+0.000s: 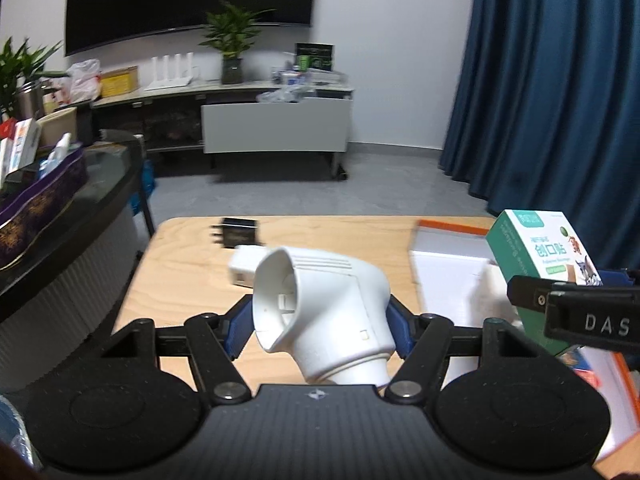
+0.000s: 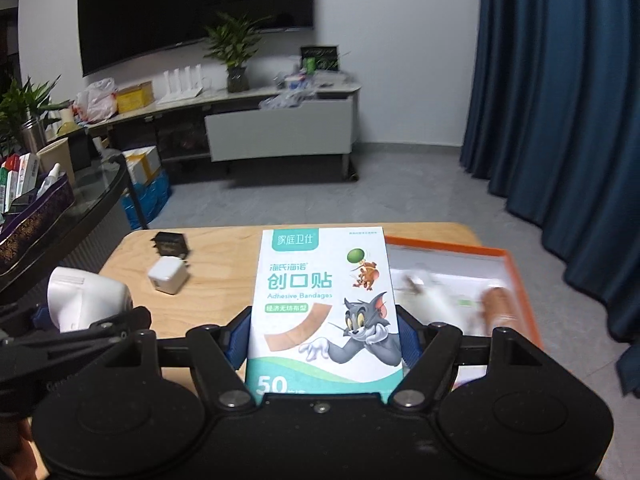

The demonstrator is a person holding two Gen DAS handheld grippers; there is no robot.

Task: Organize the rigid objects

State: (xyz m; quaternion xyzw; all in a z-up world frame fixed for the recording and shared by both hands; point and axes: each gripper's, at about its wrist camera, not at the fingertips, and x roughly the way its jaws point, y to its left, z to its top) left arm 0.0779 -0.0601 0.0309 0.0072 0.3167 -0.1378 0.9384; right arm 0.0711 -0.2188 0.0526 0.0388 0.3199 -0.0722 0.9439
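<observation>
My left gripper (image 1: pixel 320 326) is shut on a white angled plastic device (image 1: pixel 320 312) and holds it above the wooden table (image 1: pixel 180 280). My right gripper (image 2: pixel 322 334) is shut on a box of adhesive bandages (image 2: pixel 324 300), held upright above the table (image 2: pixel 224 280). The box also shows at the right of the left wrist view (image 1: pixel 536 264). The white device shows at the left of the right wrist view (image 2: pixel 84 296). A white charger cube (image 2: pixel 168 275) and a black charger (image 2: pixel 170 243) lie on the far left of the table. An orange-rimmed white tray (image 2: pixel 516 276) sits on the right.
A dark curved glass counter (image 2: pixel 96 204) with a purple box of items stands to the left of the table. A low TV cabinet (image 2: pixel 280 128) with plants lines the far wall. Blue curtains (image 2: pixel 560 100) hang on the right. Blurred items lie in the tray.
</observation>
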